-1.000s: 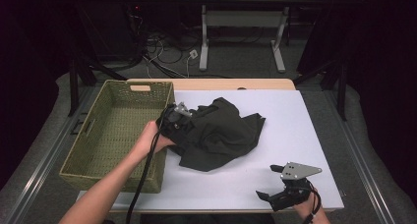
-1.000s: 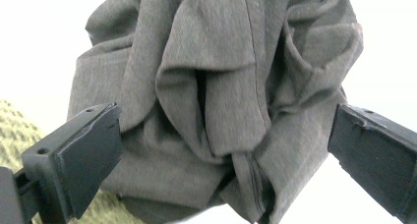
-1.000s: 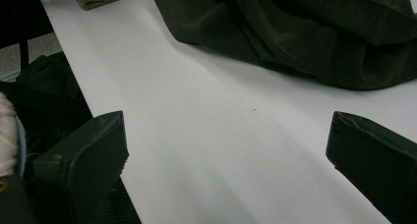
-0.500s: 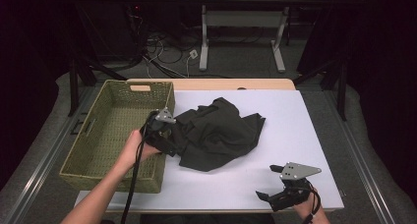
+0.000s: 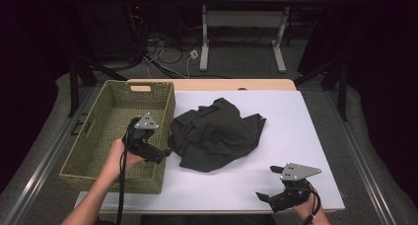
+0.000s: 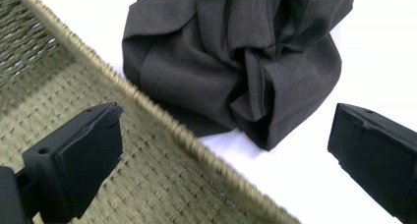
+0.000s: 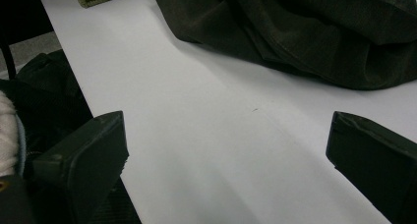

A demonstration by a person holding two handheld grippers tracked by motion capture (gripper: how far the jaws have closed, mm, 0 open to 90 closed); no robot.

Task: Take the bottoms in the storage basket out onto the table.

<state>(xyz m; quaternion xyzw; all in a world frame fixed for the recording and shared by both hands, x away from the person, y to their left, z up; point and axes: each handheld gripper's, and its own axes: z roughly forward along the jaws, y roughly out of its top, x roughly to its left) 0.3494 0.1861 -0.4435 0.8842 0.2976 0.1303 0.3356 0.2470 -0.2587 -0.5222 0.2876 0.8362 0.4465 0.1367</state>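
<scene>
black cloth [image 5: 216, 132] lies crumpled beside the basket [image 5: 101, 124]; left gripper [image 5: 156, 153] and right gripper [image 5: 268, 185] jaws apart, empty

A crumpled black cloth [image 5: 216, 133] lies on the white bench [image 5: 296, 131]. Just left of the cloth stands a woven green basket [image 5: 98, 136]. The left gripper [image 5: 156, 155] hangs over the basket's right rim, jaws toward the cloth, apart from it. The right gripper [image 5: 268, 183] sits well right of the cloth at the bench's near edge, jaws spread.
</scene>
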